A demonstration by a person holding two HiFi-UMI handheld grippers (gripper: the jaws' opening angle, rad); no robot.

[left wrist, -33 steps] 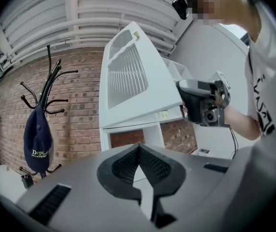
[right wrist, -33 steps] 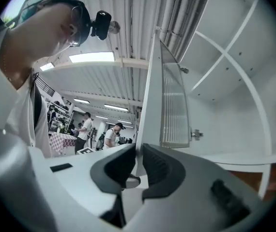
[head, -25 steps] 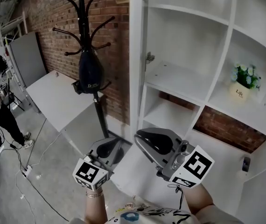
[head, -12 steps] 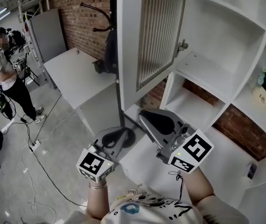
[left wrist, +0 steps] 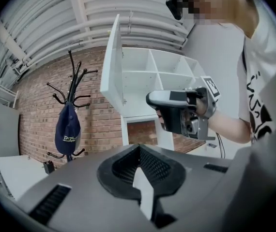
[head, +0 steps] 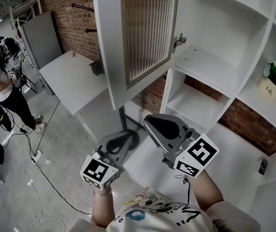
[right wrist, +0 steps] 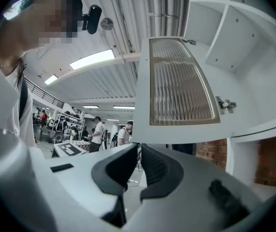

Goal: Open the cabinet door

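Finding the door [head: 143, 33] swung well out from the cabinet [head: 210, 66], hanging on a hinge [head: 178, 40] at its right edge. Judging the opening done, or nearly so, and treating the step in hand as backing away.

Holding the left gripper [left wrist: 139, 151] low by the waist, tips meeting, gripping nothing. Holding the right gripper [right wrist: 138, 151] just beside it, well below the door's bottom edge, just now closing its jaws down to a narrow slit, with nothing between them.

Doing this well probably meaning steering both grippers clear of the door's lower corner, avoiding any nudge that might send it swinging back, and minding the head under that overhanging corner.

Failing to make out any handle on the door. Losing its top edge past the frame in the head view. Glimpsing there only two hooks of the coat stand [head: 82, 6] behind the door. Not managing to identify the small dark thing [head: 263, 166] low at the cabinet's right.
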